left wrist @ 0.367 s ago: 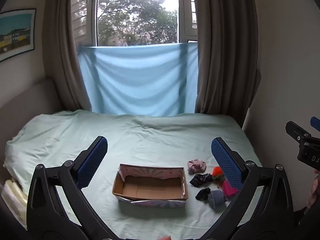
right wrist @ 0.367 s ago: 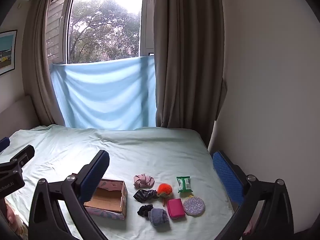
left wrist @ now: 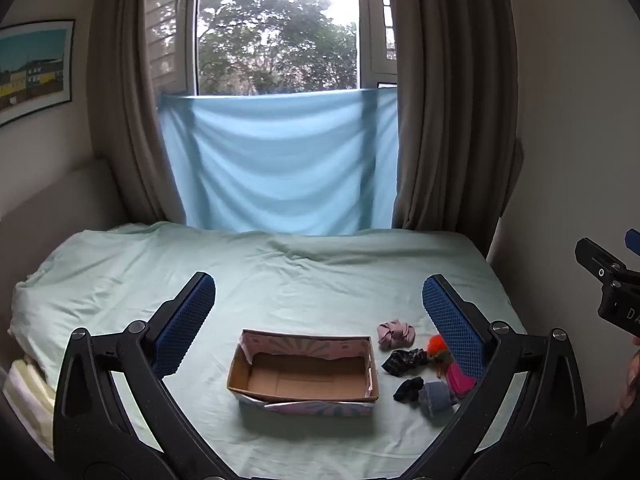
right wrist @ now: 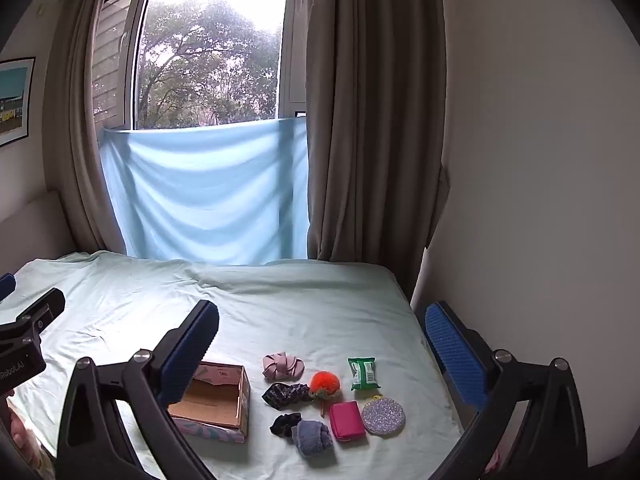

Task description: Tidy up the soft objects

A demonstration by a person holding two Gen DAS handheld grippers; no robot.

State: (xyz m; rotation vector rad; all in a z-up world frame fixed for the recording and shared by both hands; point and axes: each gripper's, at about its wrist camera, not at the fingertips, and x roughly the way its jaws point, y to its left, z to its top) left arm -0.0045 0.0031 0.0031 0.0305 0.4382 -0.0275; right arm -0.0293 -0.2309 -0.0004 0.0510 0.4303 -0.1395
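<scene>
- Hovering above the near end of the bed (left wrist: 280,280), the left gripper (left wrist: 318,320) has its blue pads spread wide apart and grips nothing; the open cardboard box (left wrist: 304,376) lies between them on the sheet.
- The right gripper (right wrist: 320,344) likewise hangs with its pads wide apart and empty, to the right of the box (right wrist: 216,404).
- The soft objects lie in a cluster just right of the box: a pink scrunchie (right wrist: 283,366), a dark patterned scrunchie (right wrist: 286,394), an orange pom-pom (right wrist: 325,382), a black scrunchie (right wrist: 285,424) and a grey-blue one (right wrist: 314,442) touching it.
- Further right of the box sit a pink pouch (right wrist: 347,420), a glittery round disc (right wrist: 383,416) and a green packet (right wrist: 363,373).
</scene>
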